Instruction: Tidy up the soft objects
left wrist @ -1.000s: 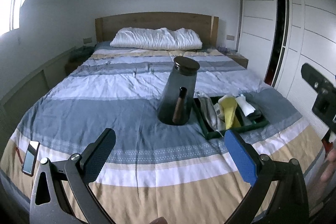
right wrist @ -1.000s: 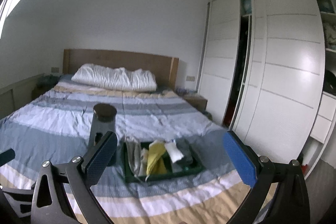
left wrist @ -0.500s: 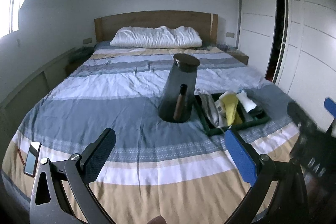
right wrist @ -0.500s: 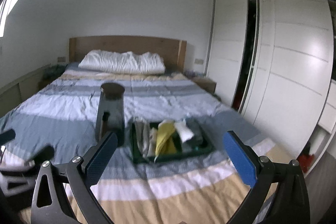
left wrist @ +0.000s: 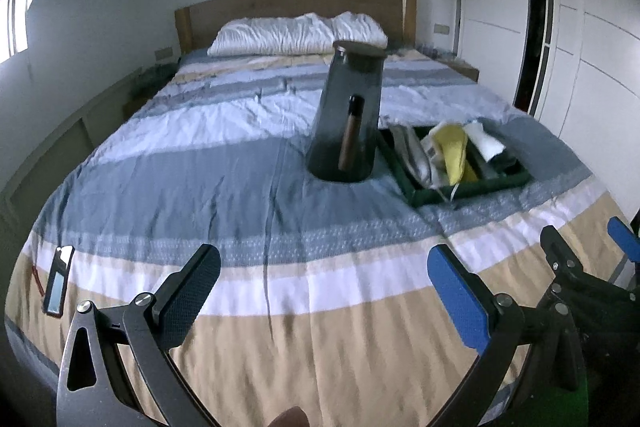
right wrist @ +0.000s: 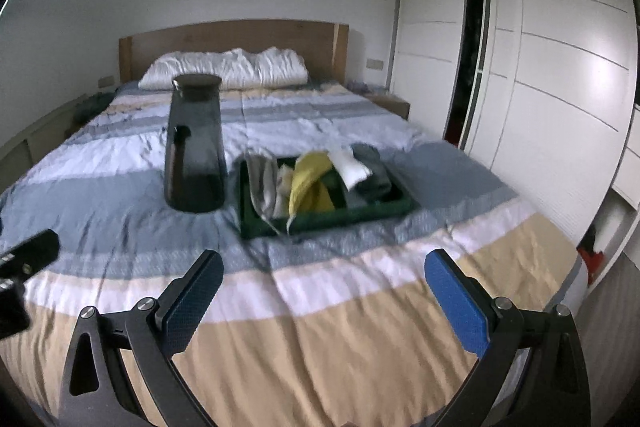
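Both wrist cameras look from the foot of the striped blue, white and tan bed [left wrist: 248,155] toward the wooden headboard [right wrist: 240,39], well back. Left view faces centre; right view sits further right. Both share the dark green tray [left wrist: 424,193] [right wrist: 256,223].

A smoked-grey pitcher [left wrist: 345,115] with a dark lid stands upright on a striped bed [left wrist: 224,163], white pillows [left wrist: 298,34] against its wooden headboard [left wrist: 296,1]; a phone [left wrist: 59,279] lies near the bed's edge, white wardrobes [right wrist: 560,75] alongside.
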A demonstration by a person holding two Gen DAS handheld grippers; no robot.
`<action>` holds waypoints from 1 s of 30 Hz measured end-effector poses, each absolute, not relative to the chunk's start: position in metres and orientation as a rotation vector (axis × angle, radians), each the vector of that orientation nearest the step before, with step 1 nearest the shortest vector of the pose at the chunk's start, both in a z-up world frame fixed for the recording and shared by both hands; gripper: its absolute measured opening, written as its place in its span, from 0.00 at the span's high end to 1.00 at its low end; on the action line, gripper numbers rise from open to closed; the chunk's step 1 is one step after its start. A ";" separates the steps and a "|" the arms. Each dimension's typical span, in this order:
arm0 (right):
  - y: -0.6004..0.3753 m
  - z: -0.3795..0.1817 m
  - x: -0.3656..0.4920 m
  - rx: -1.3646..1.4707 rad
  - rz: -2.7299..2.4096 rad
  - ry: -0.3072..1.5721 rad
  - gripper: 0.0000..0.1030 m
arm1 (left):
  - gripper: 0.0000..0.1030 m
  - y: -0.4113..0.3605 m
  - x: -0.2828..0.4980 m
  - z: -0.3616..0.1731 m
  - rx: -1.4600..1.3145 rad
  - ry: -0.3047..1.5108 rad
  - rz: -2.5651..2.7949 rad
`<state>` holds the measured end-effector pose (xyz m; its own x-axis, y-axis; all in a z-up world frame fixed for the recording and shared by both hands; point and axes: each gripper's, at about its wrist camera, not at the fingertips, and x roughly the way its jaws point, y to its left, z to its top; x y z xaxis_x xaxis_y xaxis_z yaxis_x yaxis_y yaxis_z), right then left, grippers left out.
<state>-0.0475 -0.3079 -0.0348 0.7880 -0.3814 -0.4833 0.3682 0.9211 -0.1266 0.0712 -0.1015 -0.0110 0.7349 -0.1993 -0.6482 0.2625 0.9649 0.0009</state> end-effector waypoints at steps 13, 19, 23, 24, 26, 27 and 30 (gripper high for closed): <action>-0.312 -0.065 -0.037 -0.031 -0.411 0.577 0.00 | 0.01 -0.106 0.069 -0.031 0.122 0.757 -0.278; -0.311 -0.066 -0.038 -0.028 -0.408 0.572 0.00 | 0.01 -0.107 0.068 -0.032 0.123 0.754 -0.280; -0.309 -0.068 -0.040 -0.033 -0.406 0.575 0.00 | 0.01 -0.107 0.066 -0.036 0.120 0.762 -0.291; -0.309 -0.069 -0.040 -0.035 -0.406 0.578 0.00 | 0.01 -0.107 0.066 -0.038 0.120 0.764 -0.293; -0.309 -0.069 -0.040 -0.035 -0.408 0.583 0.00 | 0.01 -0.108 0.065 -0.041 0.121 0.772 -0.298; -0.309 -0.069 -0.040 -0.037 -0.410 0.584 0.00 | 0.01 -0.108 0.065 -0.042 0.120 0.777 -0.302; -0.309 -0.067 -0.041 -0.039 -0.413 0.581 0.00 | 0.01 -0.108 0.065 -0.043 0.102 0.786 -0.328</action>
<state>-0.0407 -0.3094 -0.0667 0.7562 -0.3901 -0.5254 0.3682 0.9174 -0.1511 0.0649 -0.1078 -0.0430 0.6595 -0.2513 -0.7085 0.3267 0.9446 -0.0309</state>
